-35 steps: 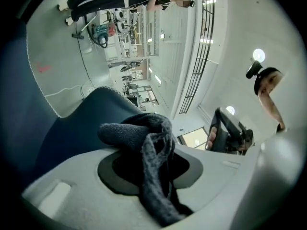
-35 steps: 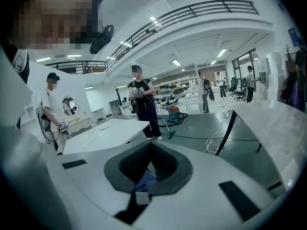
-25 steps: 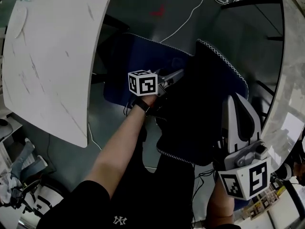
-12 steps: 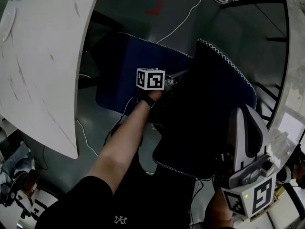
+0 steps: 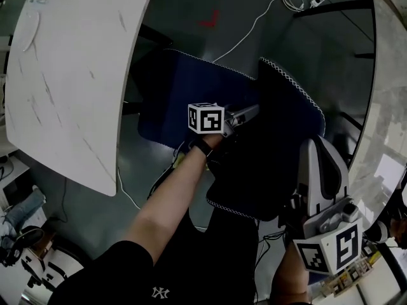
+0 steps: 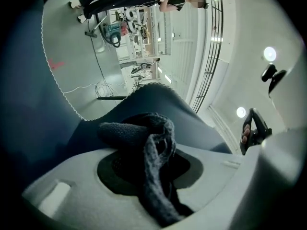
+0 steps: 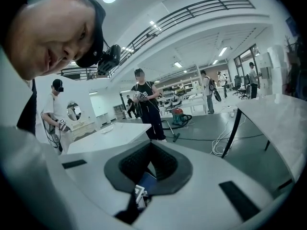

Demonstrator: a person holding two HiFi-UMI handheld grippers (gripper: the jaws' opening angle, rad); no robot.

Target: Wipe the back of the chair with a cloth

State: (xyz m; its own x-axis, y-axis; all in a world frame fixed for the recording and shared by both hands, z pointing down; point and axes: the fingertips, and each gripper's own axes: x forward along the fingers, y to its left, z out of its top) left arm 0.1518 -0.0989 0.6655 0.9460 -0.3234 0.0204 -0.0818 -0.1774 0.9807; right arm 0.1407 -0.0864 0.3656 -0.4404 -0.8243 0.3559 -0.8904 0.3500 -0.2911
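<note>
The chair has a dark blue seat [image 5: 181, 88] and a dark blue back [image 5: 289, 103] with white stitching along the edge. My left gripper [image 5: 252, 111] lies against the inner face of the back. It is shut on a dark grey knitted cloth [image 6: 148, 138], which bunches between its jaws in front of the chair back [image 6: 29, 80]. In the head view the cloth is lost in the dark. My right gripper [image 5: 320, 146] is held off the back's right edge, pointing up, jaws together with nothing between them [image 7: 151, 169].
A white marbled table [image 5: 70, 75] curves along the left, close to the seat. Another pale table edge [image 5: 381, 107] runs down the right. Cables [image 5: 254, 24] trail on the grey floor beyond the chair. Several people stand by tables [image 7: 144, 104] in the hall.
My left gripper has slid a little to the right along the chair back with the cloth. The right gripper dipped and came back to about the same place.
</note>
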